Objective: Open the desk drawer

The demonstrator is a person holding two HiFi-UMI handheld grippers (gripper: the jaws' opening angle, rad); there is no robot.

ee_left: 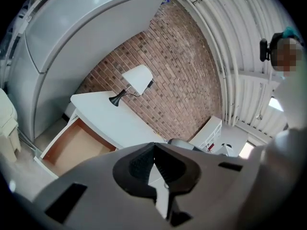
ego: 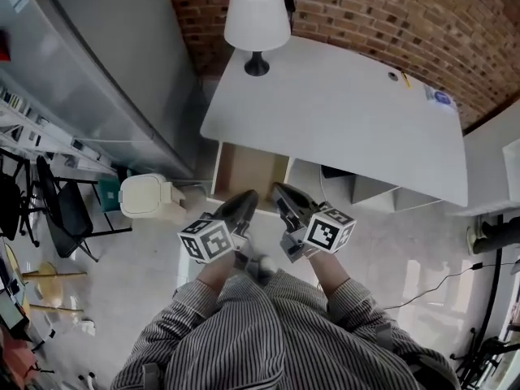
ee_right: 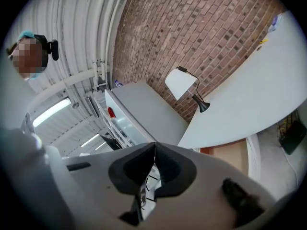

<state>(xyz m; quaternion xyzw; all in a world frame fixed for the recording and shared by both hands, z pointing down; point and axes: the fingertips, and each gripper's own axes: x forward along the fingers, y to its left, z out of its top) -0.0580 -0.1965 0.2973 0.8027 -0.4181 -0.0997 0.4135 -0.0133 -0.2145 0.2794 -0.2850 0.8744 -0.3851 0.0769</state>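
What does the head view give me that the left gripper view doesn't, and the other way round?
Head view only: the left tongs and right tongs side by side in front of the desk, plus a black chair. Left gripper view only: the left tongs' jaws closed, nothing between them. Both: the white desk, its lamp and the drawer pulled open.

No words, numbers or brand names can be read anywhere. The cube (ego: 206, 240) on the left gripper (ego: 246, 197) and the cube (ego: 331, 229) on the right gripper (ego: 282, 190) carry only black-and-white square patterns, not lettering. A small blue-and-white sticker (ego: 439, 97) at the desk's (ego: 341, 112) far corner may bear print, but it is too small to make out.
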